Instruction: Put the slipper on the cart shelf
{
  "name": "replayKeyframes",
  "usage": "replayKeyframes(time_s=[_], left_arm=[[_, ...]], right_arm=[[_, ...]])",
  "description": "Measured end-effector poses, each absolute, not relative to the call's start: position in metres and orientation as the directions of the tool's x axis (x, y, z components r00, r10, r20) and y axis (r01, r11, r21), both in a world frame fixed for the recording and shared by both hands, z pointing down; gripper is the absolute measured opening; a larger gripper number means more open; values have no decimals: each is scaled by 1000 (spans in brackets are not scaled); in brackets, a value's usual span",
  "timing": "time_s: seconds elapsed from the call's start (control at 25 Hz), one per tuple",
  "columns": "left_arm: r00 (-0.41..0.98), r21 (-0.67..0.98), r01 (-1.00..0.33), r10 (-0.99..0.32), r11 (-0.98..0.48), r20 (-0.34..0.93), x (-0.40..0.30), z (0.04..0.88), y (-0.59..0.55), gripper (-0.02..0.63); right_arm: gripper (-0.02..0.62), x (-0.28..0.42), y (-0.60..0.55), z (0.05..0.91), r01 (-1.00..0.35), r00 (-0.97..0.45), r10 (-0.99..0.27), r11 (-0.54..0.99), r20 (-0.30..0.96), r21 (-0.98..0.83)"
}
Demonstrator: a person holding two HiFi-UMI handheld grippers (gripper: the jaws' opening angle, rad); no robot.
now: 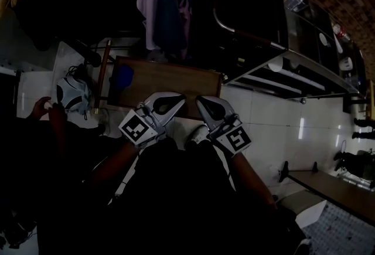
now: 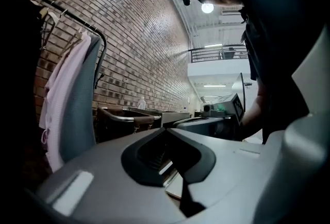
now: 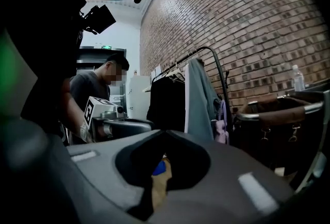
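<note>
Both grippers are held close in front of me, pointing roughly level over a brown board (image 1: 170,79). My left gripper (image 1: 171,101) has its jaws closed tip to tip with nothing between them. My right gripper (image 1: 206,102) is shut and empty too. A blue object (image 1: 123,75), perhaps the slipper, lies at the board's left end, and it shows as a blue patch (image 3: 159,168) through the right gripper's jaws. The black cart (image 1: 258,25) with pale shelves (image 1: 275,81) stands ahead to the right, and in the left gripper view the cart (image 2: 124,121) is straight ahead.
A clothes rack with hanging garments (image 1: 158,2) stands behind the board and by the brick wall (image 3: 247,22). Another person's hand (image 1: 44,107) and a white shoe-like thing (image 1: 73,94) are at the left. A low bench (image 1: 328,186) stands on the pale tiled floor at the right.
</note>
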State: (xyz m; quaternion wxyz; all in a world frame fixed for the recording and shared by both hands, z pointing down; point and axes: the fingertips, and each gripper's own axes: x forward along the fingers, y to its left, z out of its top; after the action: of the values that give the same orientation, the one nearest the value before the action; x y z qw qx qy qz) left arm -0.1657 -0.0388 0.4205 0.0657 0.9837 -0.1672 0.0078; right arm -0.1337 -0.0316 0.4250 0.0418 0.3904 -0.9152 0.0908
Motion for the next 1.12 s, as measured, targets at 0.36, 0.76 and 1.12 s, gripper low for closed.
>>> replayKeyframes(time_s=[0.36,0.76,1.12], left_arm=[[951,141,-310,-307,-940,46,-178,425,-43,3],[954,152,-301,-298,-941,44,-171,424,-50,3],[949,144,-316,-314,-938,38,-175,429,-55,3]], right_arm=[[0,-155,-39,430,-727,-686,-708,676,168,-116],[0,-146,-49,432,-742,-669,-720,662,182,-110],[0,-150,-51,437,-725,-689,-705,679,169,-120]])
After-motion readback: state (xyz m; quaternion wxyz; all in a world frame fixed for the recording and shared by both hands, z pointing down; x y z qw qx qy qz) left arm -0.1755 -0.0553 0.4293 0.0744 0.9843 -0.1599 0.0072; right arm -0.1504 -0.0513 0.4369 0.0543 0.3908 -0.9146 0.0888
